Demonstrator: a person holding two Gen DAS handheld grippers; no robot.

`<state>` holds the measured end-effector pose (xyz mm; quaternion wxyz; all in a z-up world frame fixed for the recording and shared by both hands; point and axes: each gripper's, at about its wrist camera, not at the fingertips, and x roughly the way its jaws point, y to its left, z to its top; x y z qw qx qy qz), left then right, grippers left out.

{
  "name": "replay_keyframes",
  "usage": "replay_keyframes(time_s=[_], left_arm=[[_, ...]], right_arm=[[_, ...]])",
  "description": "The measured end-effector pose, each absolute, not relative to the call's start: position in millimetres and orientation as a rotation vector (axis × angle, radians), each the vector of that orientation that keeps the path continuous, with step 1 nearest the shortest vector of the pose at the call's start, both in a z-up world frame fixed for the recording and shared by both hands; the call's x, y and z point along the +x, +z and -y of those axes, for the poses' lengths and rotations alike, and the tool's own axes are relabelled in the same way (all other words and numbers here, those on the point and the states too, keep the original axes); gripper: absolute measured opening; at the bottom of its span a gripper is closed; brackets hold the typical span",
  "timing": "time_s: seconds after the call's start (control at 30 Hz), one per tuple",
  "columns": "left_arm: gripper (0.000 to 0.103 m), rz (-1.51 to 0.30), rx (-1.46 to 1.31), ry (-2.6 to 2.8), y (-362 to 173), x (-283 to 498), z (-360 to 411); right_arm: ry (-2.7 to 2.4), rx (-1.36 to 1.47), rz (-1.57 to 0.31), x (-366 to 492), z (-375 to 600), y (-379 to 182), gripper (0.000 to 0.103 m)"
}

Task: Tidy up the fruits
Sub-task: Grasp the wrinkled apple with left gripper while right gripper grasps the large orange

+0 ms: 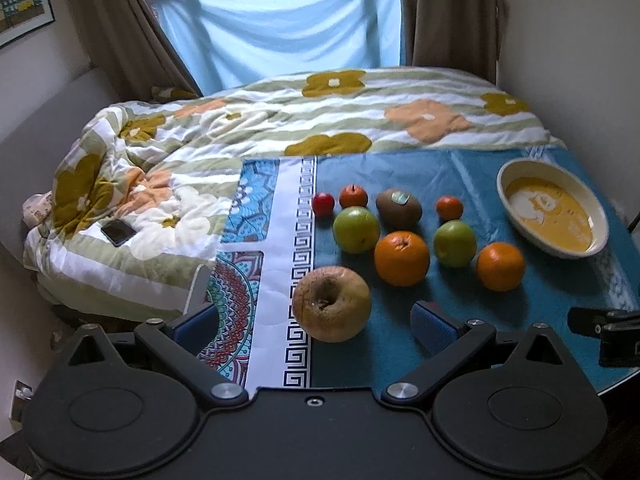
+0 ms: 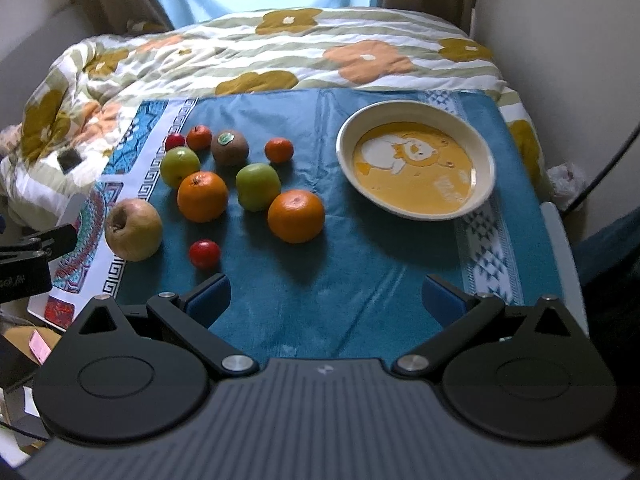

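Several fruits lie on a teal cloth (image 2: 320,280). A wrinkled yellow apple (image 1: 331,304) (image 2: 134,229) is nearest the left gripper. Two oranges (image 1: 401,257) (image 2: 296,216), two green apples (image 1: 356,229) (image 2: 258,186), a kiwi (image 1: 399,208) (image 2: 230,147), small red and orange fruits (image 2: 204,254) lie around. An empty cream bowl (image 1: 554,184) (image 2: 416,118) with an orange cartoon bottom stands at the right. My left gripper (image 1: 316,326) is open, just behind the yellow apple. My right gripper (image 2: 324,300) is open and empty over bare cloth.
A flowered quilt (image 1: 240,128) covers the bed behind the table. A dark phone (image 1: 118,232) lies on it at the left. The right gripper's tip (image 1: 604,332) shows at the left view's right edge. Curtains and a window are at the back.
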<state>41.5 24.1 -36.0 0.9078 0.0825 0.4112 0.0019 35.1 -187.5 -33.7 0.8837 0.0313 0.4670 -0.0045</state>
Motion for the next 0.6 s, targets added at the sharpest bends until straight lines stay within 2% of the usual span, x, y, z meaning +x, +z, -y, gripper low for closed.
replay_keyframes(time_s=[0.33,0.6], left_arm=[[0.103,-0.901,0.17,-0.021,-97.8,79.9,-27.8],[0.103,-0.899,0.188,-0.013,-125.3,100.7,-19.0]], right_arm=[[0.024,0.041,-1.002,82.0,182.0,-99.8,0.103],[0.055,0.045,-0.988,111.9,182.3,-123.0,0.103]])
